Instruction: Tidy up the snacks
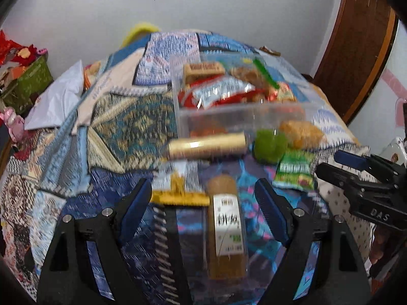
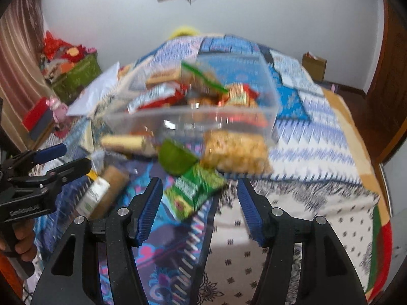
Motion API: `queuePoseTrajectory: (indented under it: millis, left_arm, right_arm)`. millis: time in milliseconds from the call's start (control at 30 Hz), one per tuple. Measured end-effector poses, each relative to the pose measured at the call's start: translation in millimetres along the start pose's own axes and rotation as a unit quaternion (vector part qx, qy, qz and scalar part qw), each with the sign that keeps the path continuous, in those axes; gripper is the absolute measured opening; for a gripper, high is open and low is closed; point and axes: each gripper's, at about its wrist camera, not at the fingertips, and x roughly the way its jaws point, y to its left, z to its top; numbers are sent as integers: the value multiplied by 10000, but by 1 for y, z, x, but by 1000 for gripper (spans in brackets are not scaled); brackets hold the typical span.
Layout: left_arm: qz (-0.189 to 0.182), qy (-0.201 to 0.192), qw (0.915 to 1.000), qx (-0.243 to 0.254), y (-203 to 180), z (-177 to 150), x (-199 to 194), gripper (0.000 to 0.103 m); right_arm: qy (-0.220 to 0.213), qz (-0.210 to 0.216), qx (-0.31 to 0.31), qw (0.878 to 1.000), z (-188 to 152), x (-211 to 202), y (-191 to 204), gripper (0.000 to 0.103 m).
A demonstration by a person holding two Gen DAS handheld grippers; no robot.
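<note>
White walls close the room behind a bed (image 1: 132,124) spread with patchwork cloths in blue, white and gold; a dark wooden door (image 1: 356,50) stands at the upper right of the left wrist view. Both pictures are blurred.

Near the middle of the bed sits a clear plastic container (image 1: 229,119) (image 2: 193,119), already holding a heap of snacks: a red and white wrapper (image 1: 221,91) (image 2: 155,99), a tan biscuit pack (image 1: 203,70) and a bag with a green strip (image 1: 264,72) (image 2: 203,75).

Just in front of the container, on the bed, lie the loose snacks. A gold roll of biscuits (image 1: 207,145) (image 2: 124,143) lies crosswise at centre. A round green snack (image 1: 269,146) (image 2: 175,158) sits beside it, touching a clear bag of golden puffs (image 1: 301,133) (image 2: 236,153). A green packet (image 1: 295,170) (image 2: 194,190) lies lower, below the green one. A brown tube with a white label (image 1: 226,226) (image 2: 101,194) lies lengthwise at the lower centre of the left wrist view, next to a yellow clip (image 1: 179,195).

The left tongs (image 1: 204,195) (image 2: 61,157) are spread wide, the labelled tube and the clip showing between their blue pads without touching them. The right tongs (image 2: 199,193) (image 1: 338,162) are likewise spread, pinching nothing, with the green packet showing between their tips.

At the left of both views a green basket (image 1: 28,81) (image 2: 76,76) holds red and orange things.
</note>
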Motion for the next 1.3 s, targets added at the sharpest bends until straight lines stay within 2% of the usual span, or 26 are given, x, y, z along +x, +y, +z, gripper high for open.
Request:
queuePoseTrajectory:
  millis: [433, 567, 633, 700, 767, 800, 867, 933, 1300]
  left_arm:
    - [-191, 443, 9988, -124, -2, -24, 31, 83]
    - [-198, 503, 9984, -150, -2, -28, 36, 83]
    - [-187, 447, 9987, -129, -4, -30, 36, 82]
    - [-201, 399, 9990, -88, -5, -32, 35, 77]
    - [-182, 351, 9992, -40, -8, -33, 33, 66]
    - [-184, 346, 9992, -25, -8, -33, 33, 64]
    - [-315, 336, 9989, -17, -9, -32, 31, 51]
    - [-420, 355, 9985, 4, -11, -31, 30, 42]
    - [-472, 319, 9984, -26, -16, -32, 21, 38]
  right_arm:
    - [393, 199, 431, 9981, -4, 39, -5, 56]
    - [362, 169, 470, 9981, -3, 41, -5, 48]
    - [355, 162, 470, 9981, -4, 41, -4, 40]
    - [319, 211, 525, 9979, -5, 39, -6, 37]
    - [299, 257, 560, 9977, -5, 39, -7, 34]
    - [288, 265, 568, 9976, -6, 38, -7, 33]
    - [261, 278, 591, 9975, -7, 35, -8, 32]
    - [240, 286, 589, 9976, -8, 33, -8, 31]
    - [48, 314, 534, 9981, -13, 15, -10, 25]
